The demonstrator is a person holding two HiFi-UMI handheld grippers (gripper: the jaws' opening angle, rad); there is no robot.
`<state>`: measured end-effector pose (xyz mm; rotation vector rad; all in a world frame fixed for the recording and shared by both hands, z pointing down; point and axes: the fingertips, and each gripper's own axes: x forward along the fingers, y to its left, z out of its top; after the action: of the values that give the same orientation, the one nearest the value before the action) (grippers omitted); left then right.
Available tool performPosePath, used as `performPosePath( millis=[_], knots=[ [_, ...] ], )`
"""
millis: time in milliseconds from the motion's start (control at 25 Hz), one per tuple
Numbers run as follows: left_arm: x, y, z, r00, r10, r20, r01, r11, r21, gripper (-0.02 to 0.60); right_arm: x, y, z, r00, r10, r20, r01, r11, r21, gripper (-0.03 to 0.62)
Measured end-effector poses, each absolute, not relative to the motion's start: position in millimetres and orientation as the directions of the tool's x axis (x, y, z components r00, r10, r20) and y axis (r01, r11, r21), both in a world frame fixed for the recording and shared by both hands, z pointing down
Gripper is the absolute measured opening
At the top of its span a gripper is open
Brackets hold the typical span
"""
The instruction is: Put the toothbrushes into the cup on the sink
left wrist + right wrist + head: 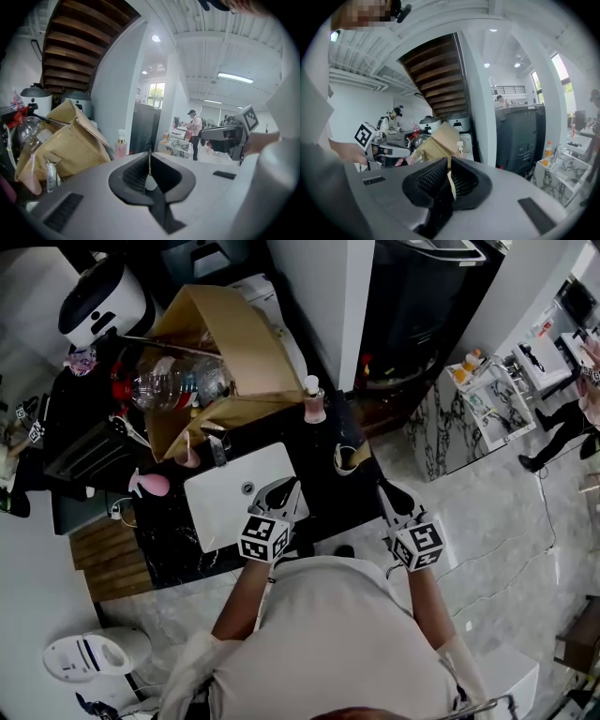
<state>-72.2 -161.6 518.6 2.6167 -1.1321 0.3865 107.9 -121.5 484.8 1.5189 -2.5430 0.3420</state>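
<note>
The white sink basin (225, 507) is set in a black counter (323, 486). Right of it stands a dark cup (349, 457) with something pale at its rim. I cannot make out any toothbrush for certain. My left gripper (284, 491) hangs over the basin's right edge, and in the left gripper view (149, 161) its jaws are shut. My right gripper (386, 491) is off the counter's right side, close to the body, also shut (449, 171). Only a thin pale sliver shows between each pair of pads; whether it is a held thing I cannot tell.
A tipped cardboard box (225, 343) with a plastic bottle (178, 381) fills the counter behind the basin. A pink pump bottle (314, 401) stands by the box. The tap (217, 448) is at the basin's back and a rice cooker (103, 301) at far left. People stand in the background (194, 126).
</note>
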Motion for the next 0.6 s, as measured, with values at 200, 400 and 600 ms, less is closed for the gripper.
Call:
performPosePath(
  millis=[200,400,600],
  knots=[
    [-71.5,-156.2,509.2,0.68,-0.664,0.313,-0.724,-0.675,0.14,0.008,112.4,-118.1,477.5,-0.463,-0.857,0.225,-0.886,0.45,-0.107,0.038],
    [-72.3,-153.4,505.7,0.679,-0.667,0.305,-0.725,-0.674,0.14,0.008,116.7,-118.7,466.0,-0.451,-0.871,0.193,-0.893,0.439,-0.102,0.034],
    [-72.0,-152.5,506.0,0.676,-0.673,0.3,-0.731,-0.666,0.151,0.008,118.6,-119.4,461.2,-0.449,-0.875,0.18,-0.894,0.438,-0.099,0.034]
  ],
)
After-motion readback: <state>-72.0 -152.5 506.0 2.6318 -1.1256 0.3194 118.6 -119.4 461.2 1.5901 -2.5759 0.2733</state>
